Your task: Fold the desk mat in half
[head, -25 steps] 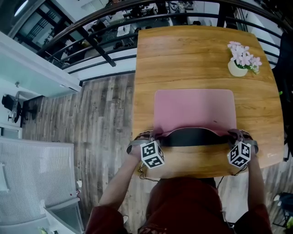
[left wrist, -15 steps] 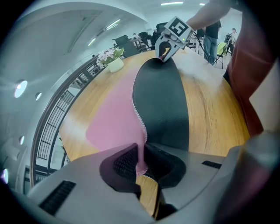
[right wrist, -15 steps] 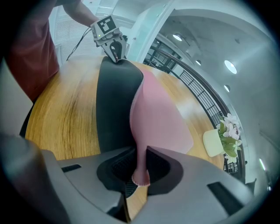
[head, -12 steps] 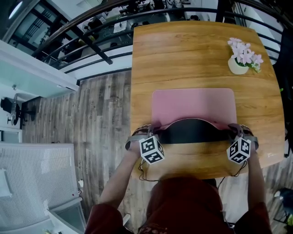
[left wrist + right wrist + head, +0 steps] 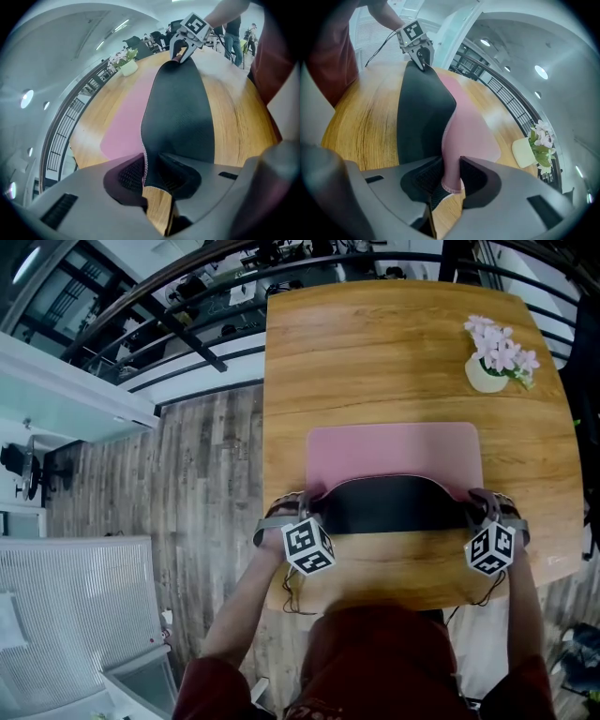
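A pink desk mat (image 5: 394,448) lies on the wooden table (image 5: 375,343). Its near edge is lifted and turned over toward the far side, so the black underside (image 5: 394,507) shows as a low arch. My left gripper (image 5: 314,512) is at the near left corner and my right gripper (image 5: 480,509) at the near right corner. Both pairs of jaws have just been opening. In the left gripper view that corner (image 5: 149,161) still stands between loosened jaws. In the right gripper view the pink corner (image 5: 451,176) stands likewise between the pads.
A white pot of pink flowers (image 5: 494,362) stands at the table's far right corner. The table's left edge drops to a plank floor (image 5: 206,474). Railings (image 5: 187,315) run beyond the far edge. The person's torso (image 5: 384,662) is close behind the near edge.
Both grippers have carried the lifted edge a little farther over the mat. More black underside shows now, and the arch is broader.
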`<act>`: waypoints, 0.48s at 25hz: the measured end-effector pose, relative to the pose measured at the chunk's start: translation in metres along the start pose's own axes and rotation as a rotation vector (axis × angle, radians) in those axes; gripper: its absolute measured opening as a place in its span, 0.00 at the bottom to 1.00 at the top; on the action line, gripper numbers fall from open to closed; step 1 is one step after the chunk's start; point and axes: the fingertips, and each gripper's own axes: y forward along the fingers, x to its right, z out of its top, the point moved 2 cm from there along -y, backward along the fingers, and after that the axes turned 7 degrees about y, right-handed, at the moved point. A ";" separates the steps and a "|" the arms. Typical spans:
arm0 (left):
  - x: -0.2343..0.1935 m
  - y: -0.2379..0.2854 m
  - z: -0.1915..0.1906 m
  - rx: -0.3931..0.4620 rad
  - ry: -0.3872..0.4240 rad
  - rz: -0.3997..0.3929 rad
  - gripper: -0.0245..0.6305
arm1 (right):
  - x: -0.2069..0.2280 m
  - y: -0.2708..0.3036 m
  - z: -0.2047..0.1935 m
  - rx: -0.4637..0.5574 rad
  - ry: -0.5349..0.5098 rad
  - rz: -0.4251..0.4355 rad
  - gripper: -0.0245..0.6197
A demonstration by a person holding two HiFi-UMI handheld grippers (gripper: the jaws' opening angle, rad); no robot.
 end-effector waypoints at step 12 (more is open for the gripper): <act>-0.004 0.004 0.001 0.006 -0.015 -0.040 0.19 | 0.012 0.004 0.001 0.016 0.058 0.068 0.24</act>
